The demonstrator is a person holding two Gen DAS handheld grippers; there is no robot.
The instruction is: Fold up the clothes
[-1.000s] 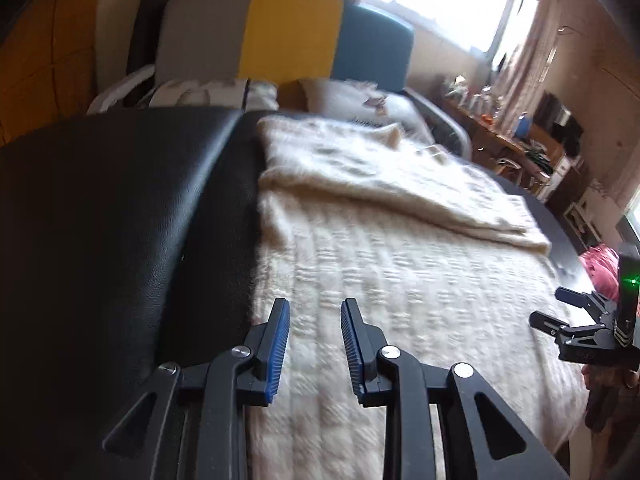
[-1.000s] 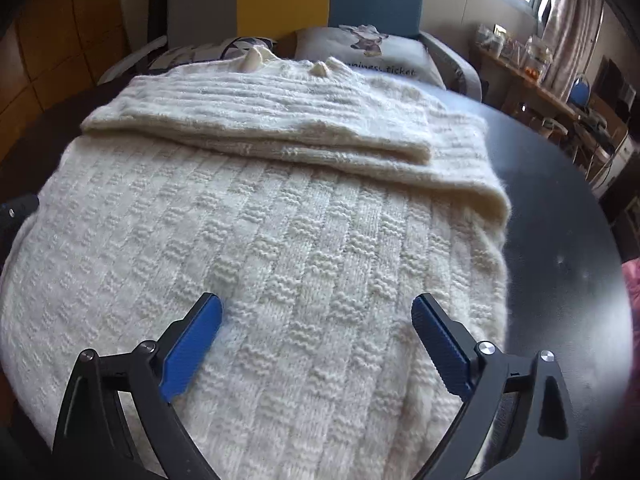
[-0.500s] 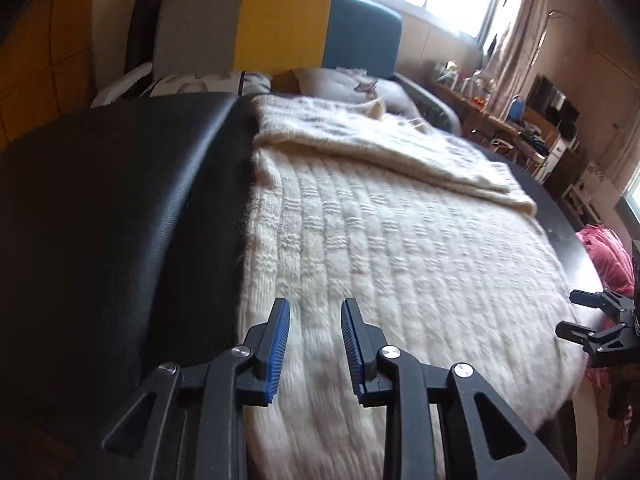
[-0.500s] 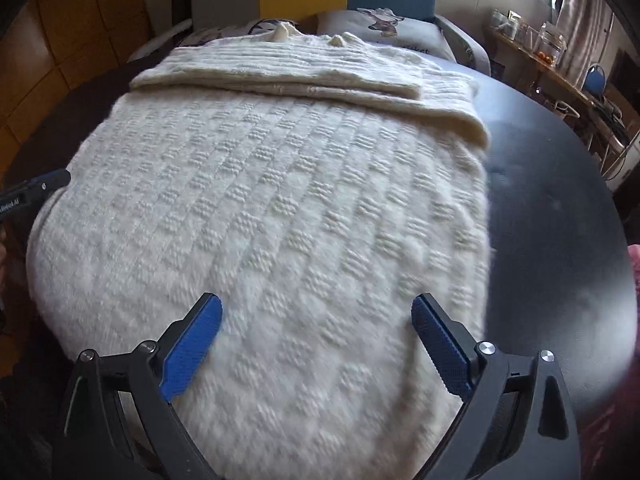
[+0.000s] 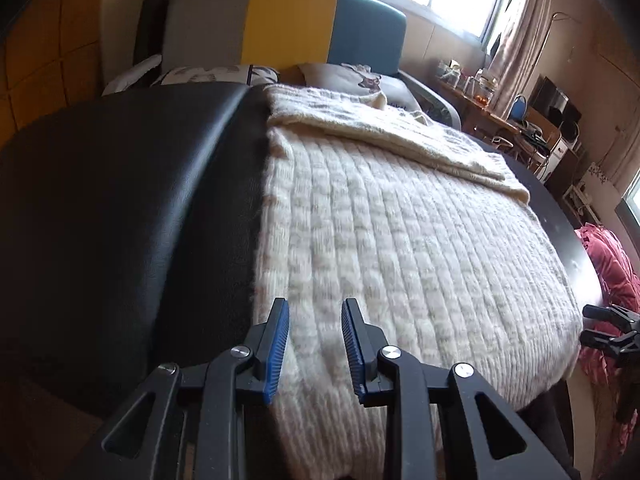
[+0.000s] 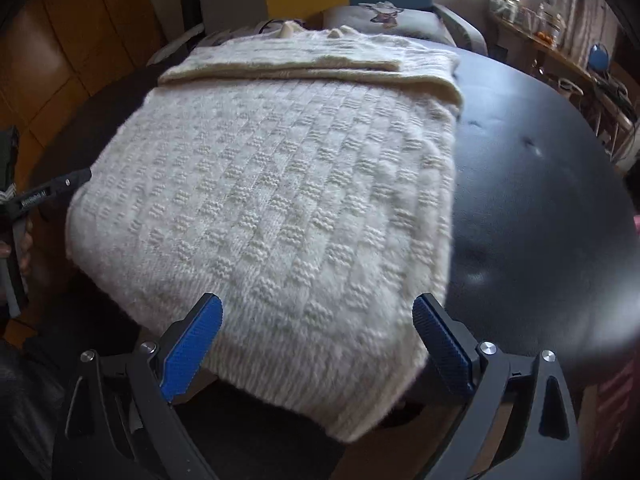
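Cream chunky-knit sweater (image 6: 280,184) with a raised basket-weave block texture lies flat on a round black leather-look tabletop (image 6: 540,208), near hem drooping over the table edge at 6 o'clock. Fuzzy wool, soft rounded edges. Far end at 12 o'clock shows folded layers, with a band of ribbed knit stacked across the top and small collar nubs poking up. In the left wrist view the same sweater (image 5: 400,248) reads as long vertical ribs, its left edge running straight against bare black tabletop (image 5: 120,208).

Left gripper (image 5: 314,344): black angular plastic arms, blue ridged pads, jaws a narrow gap apart, nothing between them, hovering over the sweater's near left corner at 6 o'clock. Right gripper (image 6: 318,344): same build, jaws spread wide, empty, straddling the near hem at 6 o'clock; contact with the knit cannot be told. Right gripper also shows at 3 o'clock in the left view, off the table edge; left gripper's black tip shows at 9 o'clock in the right view, with part of a hand (image 6: 24,248) below it.

Padded chair back in grey, yellow and teal panels (image 5: 288,24) at 12 o'clock, printed cushion (image 6: 384,16) on the seat. Crumpled red fabric (image 5: 608,264) at 3 o'clock.
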